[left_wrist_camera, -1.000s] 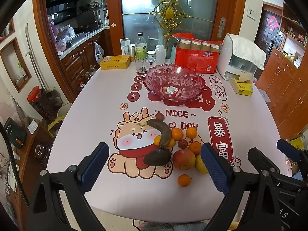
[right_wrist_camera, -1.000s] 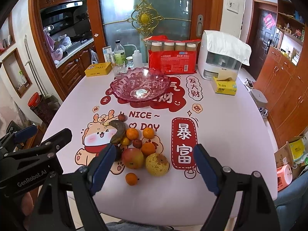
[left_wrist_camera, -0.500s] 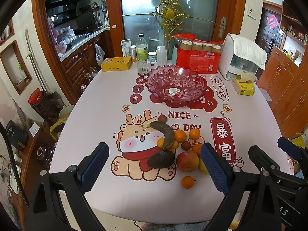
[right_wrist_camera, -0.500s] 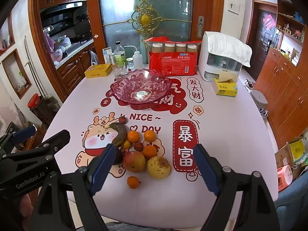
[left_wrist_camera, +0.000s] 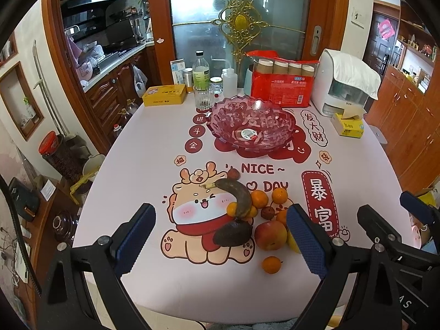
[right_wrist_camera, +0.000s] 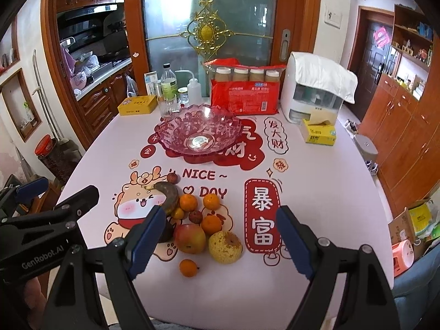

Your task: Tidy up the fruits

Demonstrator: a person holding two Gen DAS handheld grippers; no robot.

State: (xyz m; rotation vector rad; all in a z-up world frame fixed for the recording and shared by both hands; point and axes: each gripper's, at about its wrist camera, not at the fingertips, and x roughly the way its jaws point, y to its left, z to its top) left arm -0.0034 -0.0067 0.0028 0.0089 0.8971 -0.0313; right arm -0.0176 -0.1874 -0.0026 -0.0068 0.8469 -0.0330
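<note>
A pile of fruit lies on the near half of the table: a dark overripe banana [left_wrist_camera: 238, 198], a dark avocado [left_wrist_camera: 232, 233], a red apple [left_wrist_camera: 270, 234] [right_wrist_camera: 189, 238], a spotted yellow pear [right_wrist_camera: 225, 246], several small oranges [right_wrist_camera: 211, 201] and one loose orange [right_wrist_camera: 188, 267] nearest me. An empty pink glass bowl [left_wrist_camera: 251, 129] [right_wrist_camera: 199, 134] stands beyond the pile. My left gripper [left_wrist_camera: 220, 240] is open and empty above the near edge. My right gripper [right_wrist_camera: 217, 240] is open and empty, with the fruit between its fingers in view.
At the table's far end stand a yellow tin [left_wrist_camera: 164, 95], bottles and a glass [left_wrist_camera: 203, 98], a red pack of jars [left_wrist_camera: 283, 88], a white dispenser [left_wrist_camera: 343, 85] and a yellow tissue box [right_wrist_camera: 319, 134]. Wooden cabinets flank both sides.
Both grippers have drawn back and risen a little, so the fruit pile and bowl sit slightly lower and farther in view. Nothing was grasped.
</note>
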